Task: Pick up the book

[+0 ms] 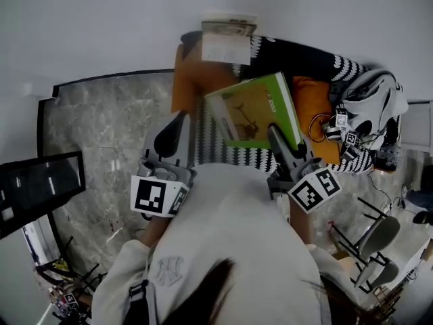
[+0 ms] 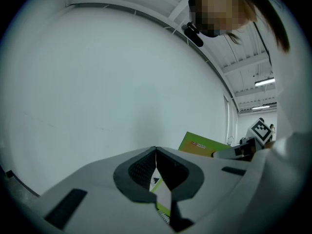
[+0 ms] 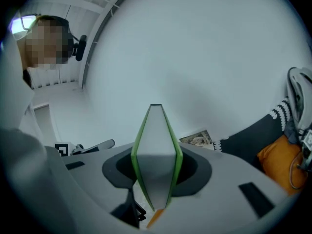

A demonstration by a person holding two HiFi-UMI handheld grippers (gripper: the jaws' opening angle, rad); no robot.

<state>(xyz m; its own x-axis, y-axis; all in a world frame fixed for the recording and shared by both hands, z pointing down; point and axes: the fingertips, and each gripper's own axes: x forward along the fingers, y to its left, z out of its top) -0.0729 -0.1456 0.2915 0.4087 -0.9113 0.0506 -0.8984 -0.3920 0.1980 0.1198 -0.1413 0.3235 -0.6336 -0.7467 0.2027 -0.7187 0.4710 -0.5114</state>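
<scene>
A green-covered book (image 1: 254,107) is lifted clear of the orange cushion (image 1: 193,76), tilted, its cover towards the head view. My right gripper (image 1: 277,135) is shut on the book's lower right edge. In the right gripper view the book (image 3: 156,150) stands edge-on between the jaws, white pages showing. My left gripper (image 1: 176,122) hangs to the left of the book, apart from it, jaws shut and nothing in them. In the left gripper view the tips (image 2: 156,150) meet, and the book (image 2: 202,144) shows at the right.
A second, pale book (image 1: 229,38) stands against the white wall behind the cushion. A black-and-white patterned cloth (image 1: 304,56) and a white helmet (image 1: 375,100) lie at the right. Grey marble surface (image 1: 101,127) spreads left, with a dark screen (image 1: 40,185) at its edge.
</scene>
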